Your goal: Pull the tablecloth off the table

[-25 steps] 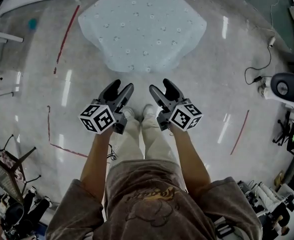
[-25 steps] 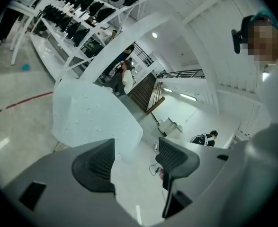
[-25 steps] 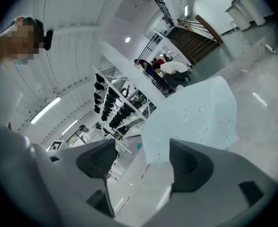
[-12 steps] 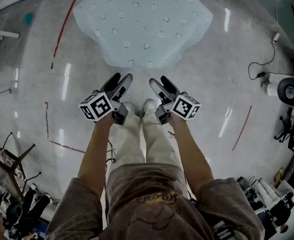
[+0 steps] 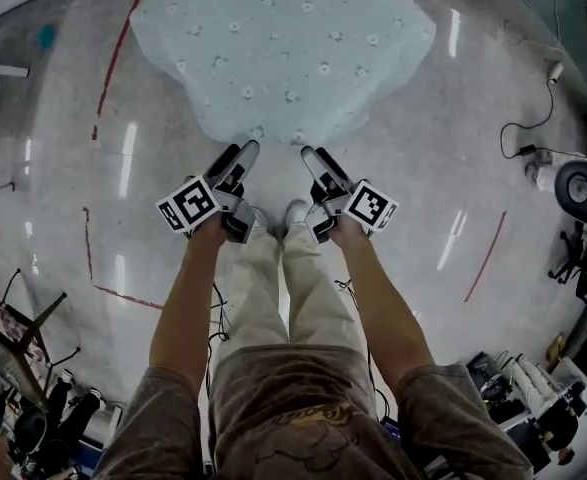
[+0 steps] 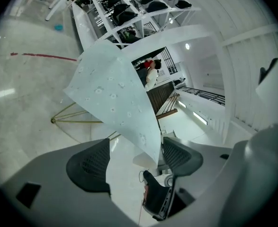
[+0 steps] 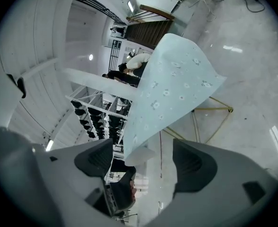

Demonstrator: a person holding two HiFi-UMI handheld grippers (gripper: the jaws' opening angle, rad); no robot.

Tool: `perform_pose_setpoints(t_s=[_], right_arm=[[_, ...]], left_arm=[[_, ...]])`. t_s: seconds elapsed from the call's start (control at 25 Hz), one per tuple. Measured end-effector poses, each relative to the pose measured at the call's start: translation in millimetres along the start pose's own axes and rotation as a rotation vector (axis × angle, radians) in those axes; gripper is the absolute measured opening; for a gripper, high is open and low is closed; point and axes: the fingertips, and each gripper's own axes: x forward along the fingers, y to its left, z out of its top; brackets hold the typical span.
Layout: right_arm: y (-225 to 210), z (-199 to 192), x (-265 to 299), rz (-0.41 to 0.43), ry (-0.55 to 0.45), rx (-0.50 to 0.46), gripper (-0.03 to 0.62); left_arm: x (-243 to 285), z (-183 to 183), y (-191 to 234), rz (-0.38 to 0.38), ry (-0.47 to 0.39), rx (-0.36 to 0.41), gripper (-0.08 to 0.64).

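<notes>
Item one, my left gripper (image 6: 134, 157): jaws wide, having just been opening, with a drooping corner of the tablecloth (image 5: 283, 48) in the gap close by one pad, not pinched. Item two, my right gripper (image 7: 143, 160): jaws likewise wide after opening, cloth edge in the gap, unpinched. The pale spotted tablecloth lies draped over thin gold legs (image 6: 77, 119), just ahead of both grippers.

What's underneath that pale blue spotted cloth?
Thin gold-coloured legs show below the hanging edge of the tablecloth in both gripper views, standing on the shiny floor. The tabletop is fully covered, so nothing of it can be seen.
</notes>
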Motion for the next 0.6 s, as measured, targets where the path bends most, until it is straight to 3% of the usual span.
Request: perform_pose_setpoints(t_s=[0.4, 0.6], right_arm=[[-22.4, 23.4, 19.7, -0.013, -0.089, 0.087, 0.356], [-26.9, 30.7, 33.0, -0.004, -0.1, 0.087, 0.339]], left_arm=[[32.2, 14.5, 13.8, -0.033, -0.038, -0.062, 0.336], [44.8, 21.0, 17.3, -0.048, -0.059, -0.093, 0.336]])
